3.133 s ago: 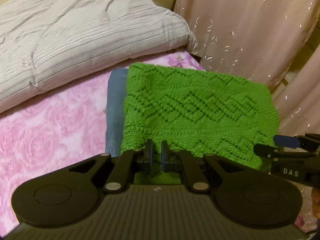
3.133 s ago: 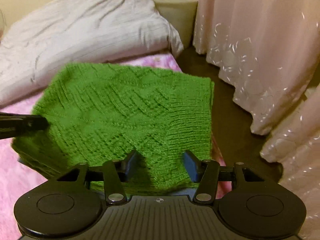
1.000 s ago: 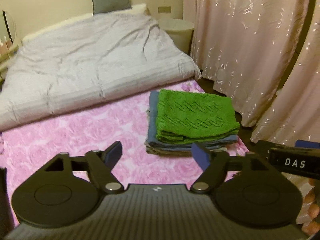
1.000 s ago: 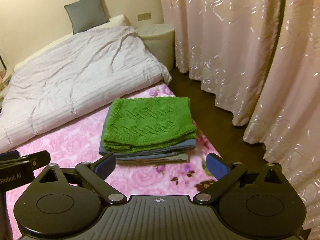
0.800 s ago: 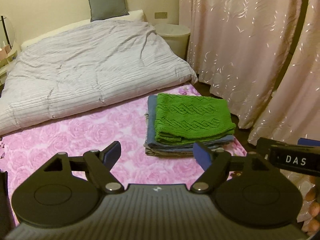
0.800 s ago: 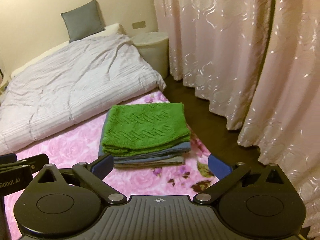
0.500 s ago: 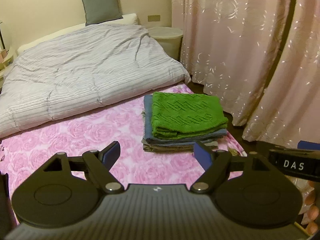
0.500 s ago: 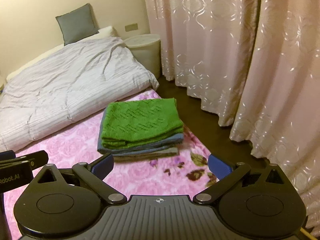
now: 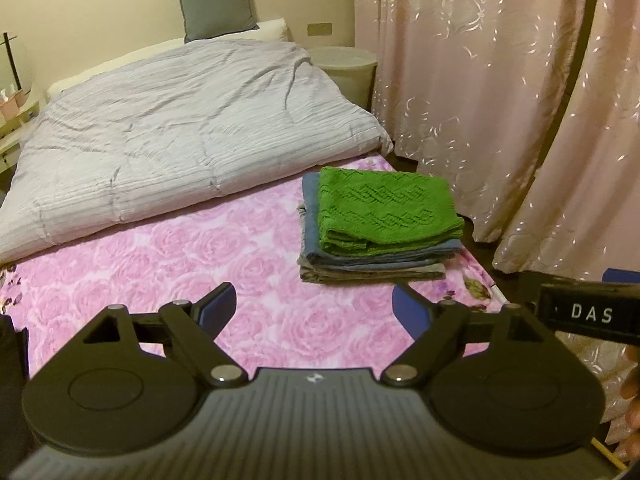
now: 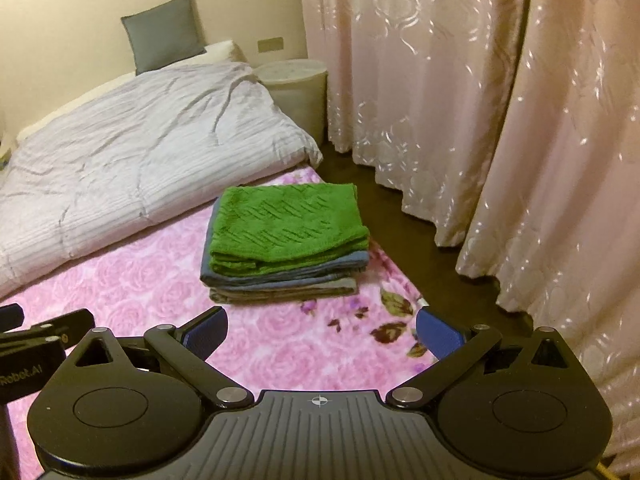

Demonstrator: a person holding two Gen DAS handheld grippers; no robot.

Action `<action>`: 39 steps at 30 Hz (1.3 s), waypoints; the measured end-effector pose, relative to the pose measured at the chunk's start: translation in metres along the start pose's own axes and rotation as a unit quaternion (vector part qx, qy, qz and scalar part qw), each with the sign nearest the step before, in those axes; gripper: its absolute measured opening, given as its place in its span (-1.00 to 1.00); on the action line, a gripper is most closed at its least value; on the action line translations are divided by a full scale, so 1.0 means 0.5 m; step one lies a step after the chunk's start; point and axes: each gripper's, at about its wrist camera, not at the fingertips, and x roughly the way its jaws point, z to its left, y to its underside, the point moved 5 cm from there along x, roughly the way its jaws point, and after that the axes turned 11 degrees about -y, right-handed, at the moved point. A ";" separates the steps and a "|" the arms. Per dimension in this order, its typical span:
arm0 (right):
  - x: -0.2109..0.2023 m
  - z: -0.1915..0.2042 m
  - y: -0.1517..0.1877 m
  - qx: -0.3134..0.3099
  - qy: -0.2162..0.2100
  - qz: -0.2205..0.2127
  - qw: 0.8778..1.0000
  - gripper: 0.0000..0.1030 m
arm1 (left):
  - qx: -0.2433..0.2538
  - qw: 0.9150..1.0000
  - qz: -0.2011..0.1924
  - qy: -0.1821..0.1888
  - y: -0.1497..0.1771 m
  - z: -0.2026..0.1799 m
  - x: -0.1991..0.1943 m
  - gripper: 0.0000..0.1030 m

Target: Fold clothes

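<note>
Both tongs hang over the near end of the bed with nothing in them. On the left gripper [image 9: 314,310] the jaws are wide apart and opening, with only pink rose-printed blanket [image 9: 168,256] showing between its blue pads [image 9: 218,306]. The right gripper [image 10: 322,330] has its jaws spread just as wide, also over bare blanket, and neither tool touches any cloth. From the left view the right tool's black side, lettered DAS, pokes in at the right edge, beside a few fingers of the person's hand [image 9: 632,404].

Further up the blanket, near the bed's right edge, sits the pile of folded clothes [image 10: 286,272]. A green knitted sweater [image 9: 386,210] lies folded on top, over a blue garment [image 9: 310,216] and a grey-brown one at the bottom [image 9: 372,274]. The pile is well clear of both tools.

Beyond it a crumpled grey striped quilt [image 9: 180,128] covers the rest of the bed. Pink patterned curtains [image 10: 460,100] hang along the right, above dark floor [image 10: 420,240]. A grey cushion [image 9: 216,4] leans on the far wall, with a pale round bin [image 10: 296,84] in the corner.
</note>
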 end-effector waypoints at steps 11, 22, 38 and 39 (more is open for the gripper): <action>0.046 -0.012 0.009 -0.013 -0.024 0.019 0.999 0.99 | -0.009 0.999 0.027 -0.018 0.024 -0.025 0.027 0.60; 0.099 -0.059 0.035 0.000 -0.031 0.055 0.998 0.99 | -0.005 0.997 0.071 -0.018 0.052 -0.075 0.076 0.60; 0.164 -0.092 0.046 0.003 -0.024 0.089 0.996 0.99 | 0.001 0.994 0.104 -0.023 0.069 -0.108 0.148 0.60; 0.168 -0.092 0.046 0.003 -0.025 0.091 0.996 0.99 | 0.001 0.994 0.106 -0.024 0.069 -0.107 0.151 0.60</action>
